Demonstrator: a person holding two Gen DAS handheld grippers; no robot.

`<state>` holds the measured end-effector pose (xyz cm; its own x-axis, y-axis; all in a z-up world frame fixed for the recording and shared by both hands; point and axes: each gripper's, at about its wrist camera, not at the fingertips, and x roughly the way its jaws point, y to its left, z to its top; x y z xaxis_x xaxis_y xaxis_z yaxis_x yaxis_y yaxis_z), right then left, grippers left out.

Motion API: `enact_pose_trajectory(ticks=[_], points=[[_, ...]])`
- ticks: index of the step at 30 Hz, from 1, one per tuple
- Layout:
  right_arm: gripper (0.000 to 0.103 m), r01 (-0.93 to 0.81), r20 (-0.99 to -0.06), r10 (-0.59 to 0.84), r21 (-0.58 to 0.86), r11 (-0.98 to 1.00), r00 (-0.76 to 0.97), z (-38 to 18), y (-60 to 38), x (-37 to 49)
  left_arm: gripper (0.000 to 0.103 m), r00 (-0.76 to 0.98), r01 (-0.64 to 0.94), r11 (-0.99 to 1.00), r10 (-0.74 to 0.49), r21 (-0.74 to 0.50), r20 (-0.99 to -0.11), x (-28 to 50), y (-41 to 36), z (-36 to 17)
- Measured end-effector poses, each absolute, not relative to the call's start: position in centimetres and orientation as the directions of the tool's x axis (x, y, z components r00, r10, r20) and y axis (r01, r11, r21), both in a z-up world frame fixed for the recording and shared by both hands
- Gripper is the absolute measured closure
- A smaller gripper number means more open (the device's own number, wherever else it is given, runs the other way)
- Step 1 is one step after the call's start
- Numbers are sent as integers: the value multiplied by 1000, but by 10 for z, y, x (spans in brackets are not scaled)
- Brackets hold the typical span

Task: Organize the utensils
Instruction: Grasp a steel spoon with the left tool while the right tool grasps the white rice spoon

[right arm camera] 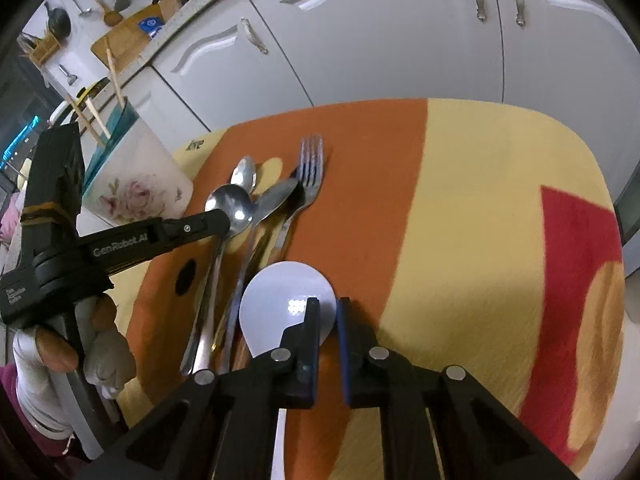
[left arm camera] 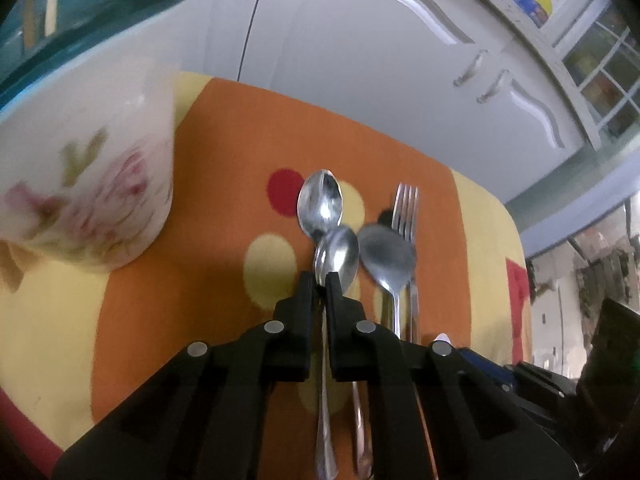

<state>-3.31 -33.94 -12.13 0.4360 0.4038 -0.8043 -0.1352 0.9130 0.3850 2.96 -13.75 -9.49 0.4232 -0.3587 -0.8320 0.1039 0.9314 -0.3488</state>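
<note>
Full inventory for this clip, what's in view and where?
steel spoons: three, silver, side by side on the orange band
fork: one, silver, right of the spoons
white spoon: one, nearest, bowl at the right tool's tips
floral container: one, white with a teal rim, left of the spoons
wooden sticks: several, standing in the container
cloth: one, orange, yellow and red, under everything
cabinets: white, behind
left tool: black, shut on one steel spoon's neck
right tool: black, shut; grip on the white spoon unclear
gloved hand: one, holding the left tool
</note>
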Motion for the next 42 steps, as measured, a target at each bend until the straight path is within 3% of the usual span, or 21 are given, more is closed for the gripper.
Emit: enact_pose_trajectory(ticks=[10, 13, 16, 18, 24, 42], points=[[98, -112, -801, 471, 465, 878, 368, -123, -340, -70, 98, 354, 161, 916, -400, -367, -845, 0, -127, -93], [93, -89, -798, 486, 488, 868, 356, -123, -350, -74, 97, 374, 145, 911, -411, -385, -832, 3, -127, -86], [79, -95, -782, 519, 521, 848, 344, -123, -357, -82, 82, 395, 148, 912, -409, -382, -823, 6, -127, -79], [76, -103, -764, 553, 554, 826, 333, -127, -358, -85, 71, 393, 140, 909, -415, -393, -821, 10, -127, -80], [75, -157, -727, 613, 596, 787, 310, -132, -343, -79, 66, 383, 113, 919, -391, -378, -837, 19, -133, -87], [71, -233, -767, 542, 489, 841, 345, -113, -334, -82, 62, 420, 56, 932, -348, -359, -838, 49, -148, -95]])
